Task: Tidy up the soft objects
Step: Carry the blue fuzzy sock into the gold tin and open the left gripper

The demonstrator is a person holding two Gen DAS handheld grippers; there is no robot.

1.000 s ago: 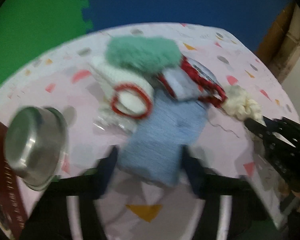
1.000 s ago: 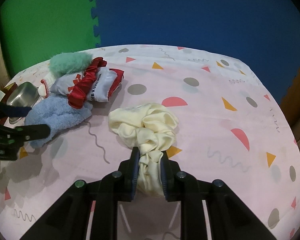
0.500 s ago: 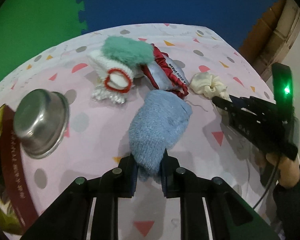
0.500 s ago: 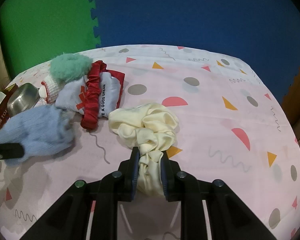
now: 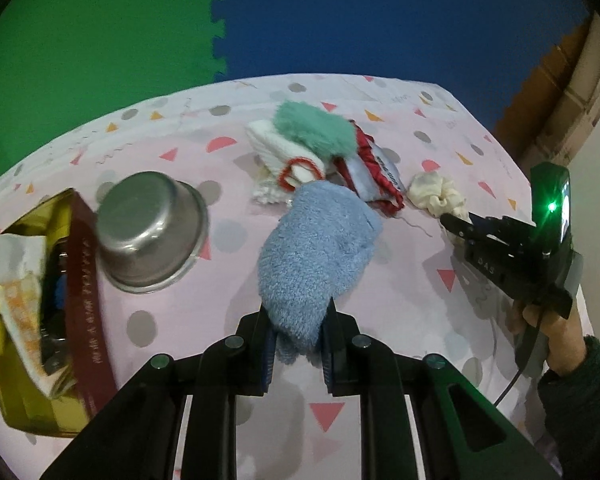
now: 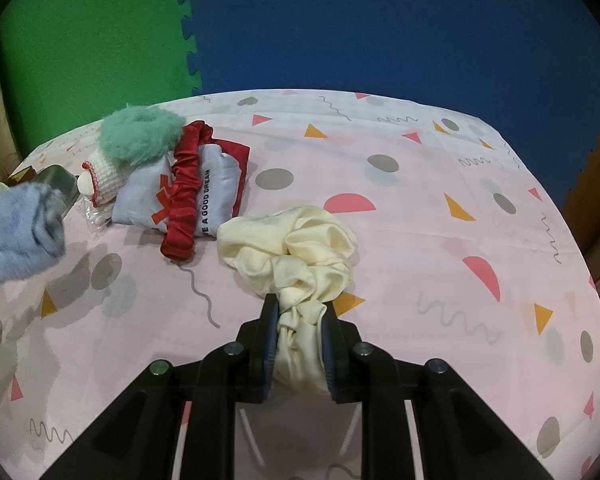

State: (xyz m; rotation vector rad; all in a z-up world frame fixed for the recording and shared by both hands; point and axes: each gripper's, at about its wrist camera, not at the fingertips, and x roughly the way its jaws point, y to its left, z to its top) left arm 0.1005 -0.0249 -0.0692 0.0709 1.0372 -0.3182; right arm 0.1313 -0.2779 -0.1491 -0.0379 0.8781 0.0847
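My left gripper (image 5: 297,322) is shut on a fluffy blue sock (image 5: 312,248) and holds it lifted above the pink patterned table (image 5: 400,304); the sock also shows at the left edge of the right wrist view (image 6: 18,236). My right gripper (image 6: 299,320) is shut on a cream scrunchie (image 6: 296,252) that rests on the table; it also shows in the left wrist view (image 5: 436,194). A pile lies at the back: a mint fluffy piece (image 6: 140,134), a white knit piece with red trim (image 5: 288,156), and a red scrunchie (image 6: 184,196) around a grey pouch (image 6: 216,188).
A steel bowl (image 5: 148,232) stands upside down on the table's left side. A gold box with a dark red lid (image 5: 40,304) holding cloths sits at the left edge. Green and blue foam mats form the back wall. Cardboard stands at the right.
My left gripper has lifted the blue sock away from the pile, back and to the left. My right gripper has stayed shut on the cream scrunchie, unmoved.
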